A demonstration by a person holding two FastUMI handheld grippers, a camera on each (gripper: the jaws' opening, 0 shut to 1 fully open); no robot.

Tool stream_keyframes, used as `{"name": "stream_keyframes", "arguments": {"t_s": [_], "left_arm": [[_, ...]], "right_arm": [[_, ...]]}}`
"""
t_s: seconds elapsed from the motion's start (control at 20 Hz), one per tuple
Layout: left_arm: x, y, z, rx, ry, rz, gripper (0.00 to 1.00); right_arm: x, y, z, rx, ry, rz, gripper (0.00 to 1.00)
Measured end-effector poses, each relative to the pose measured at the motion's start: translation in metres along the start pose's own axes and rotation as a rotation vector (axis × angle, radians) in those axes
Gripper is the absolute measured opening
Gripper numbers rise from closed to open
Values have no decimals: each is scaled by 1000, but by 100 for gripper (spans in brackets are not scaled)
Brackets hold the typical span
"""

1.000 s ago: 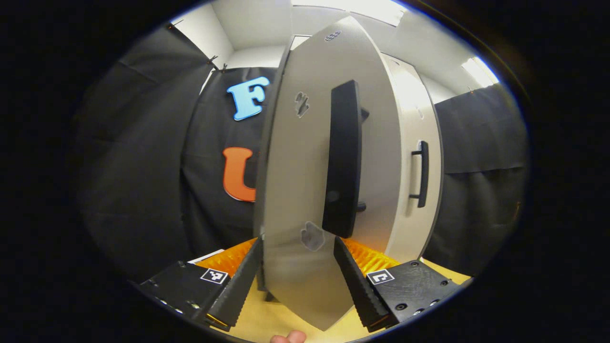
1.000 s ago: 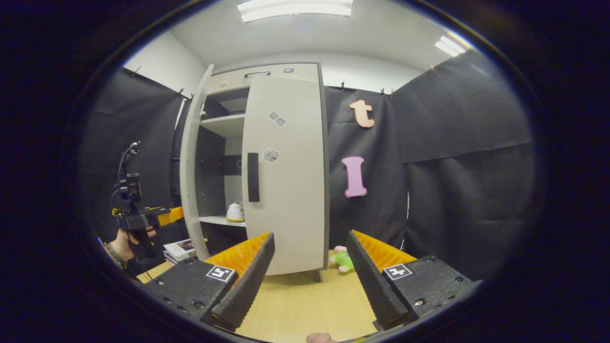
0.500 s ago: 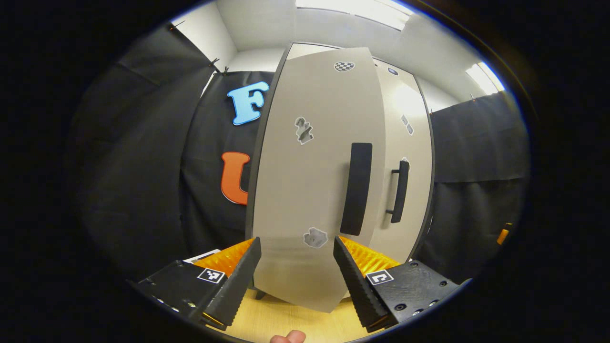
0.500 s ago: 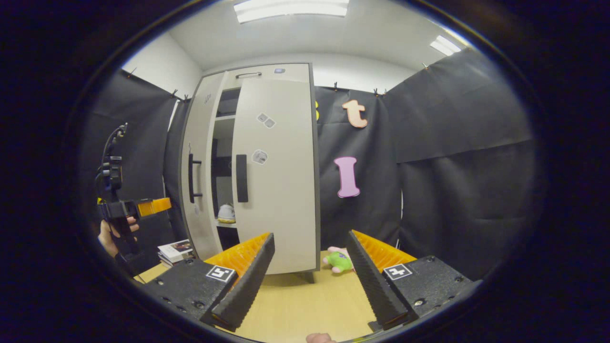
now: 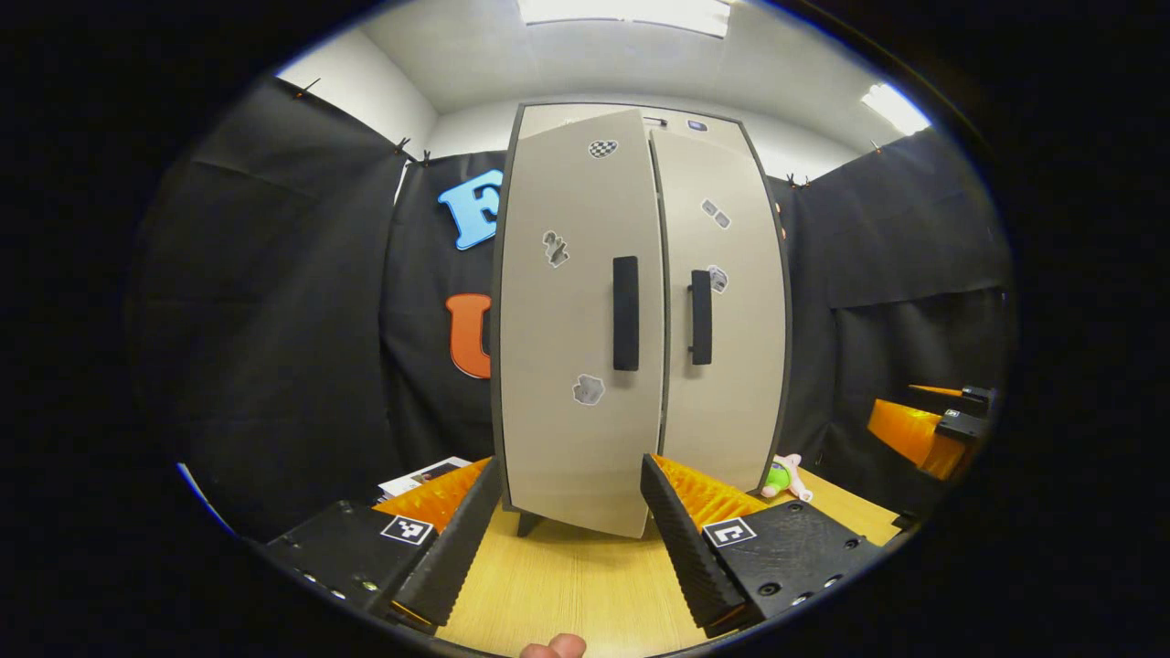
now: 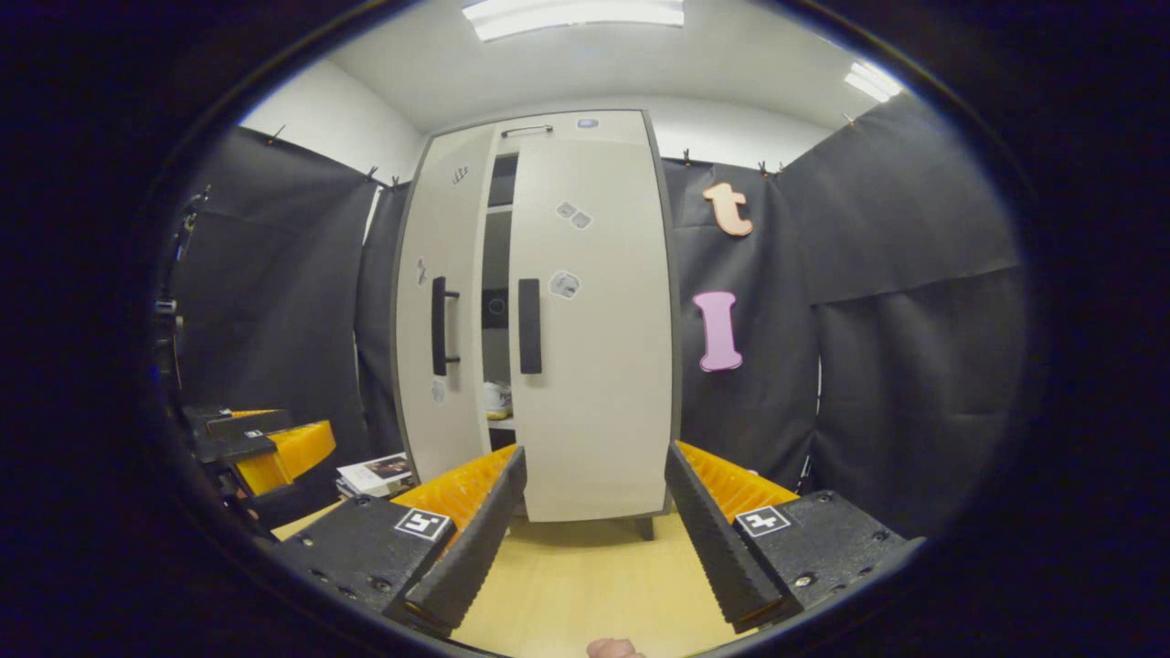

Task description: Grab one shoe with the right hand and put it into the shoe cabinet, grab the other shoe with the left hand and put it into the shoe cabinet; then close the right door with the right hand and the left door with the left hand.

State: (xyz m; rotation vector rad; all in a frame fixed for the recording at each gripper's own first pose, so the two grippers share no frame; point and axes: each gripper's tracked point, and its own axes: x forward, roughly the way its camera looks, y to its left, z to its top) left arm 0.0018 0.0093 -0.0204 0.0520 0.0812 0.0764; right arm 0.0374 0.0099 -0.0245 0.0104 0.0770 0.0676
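The pale shoe cabinet stands upright on the wooden table, with a black handle on each door. Its right door is shut. Its left door stands slightly ajar, leaving a narrow gap. Through that gap in the right gripper view a white shoe sits on a shelf. My left gripper is open, back from the left door, with nothing between its fingers. My right gripper is open and empty in front of the right door. Each gripper shows at the edge of the other's view, the left gripper and the right gripper.
A small green plush toy lies on the table by the cabinet's right foot. A stack of booklets lies to the left of the cabinet. Bare wooden table stretches between the grippers and the cabinet.
The left door has swung from wide open to nearly shut. My left gripper has drawn back from it, so the whole cabinet now shows. The right gripper has barely moved.
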Motion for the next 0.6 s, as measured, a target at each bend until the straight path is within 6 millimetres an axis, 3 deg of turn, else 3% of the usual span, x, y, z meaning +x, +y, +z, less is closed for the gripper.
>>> {"name": "stream_keyframes", "arguments": {"t_s": [0.25, 0.6], "left_arm": [[4, -7, -5, -43, 15, -29, 92], [5, 0, -5, -35, 12, -25, 92]], "right_arm": [[1, 2, -1, -2, 6, -12, 98], [-1, -4, -3, 3, 5, -30, 98]]}}
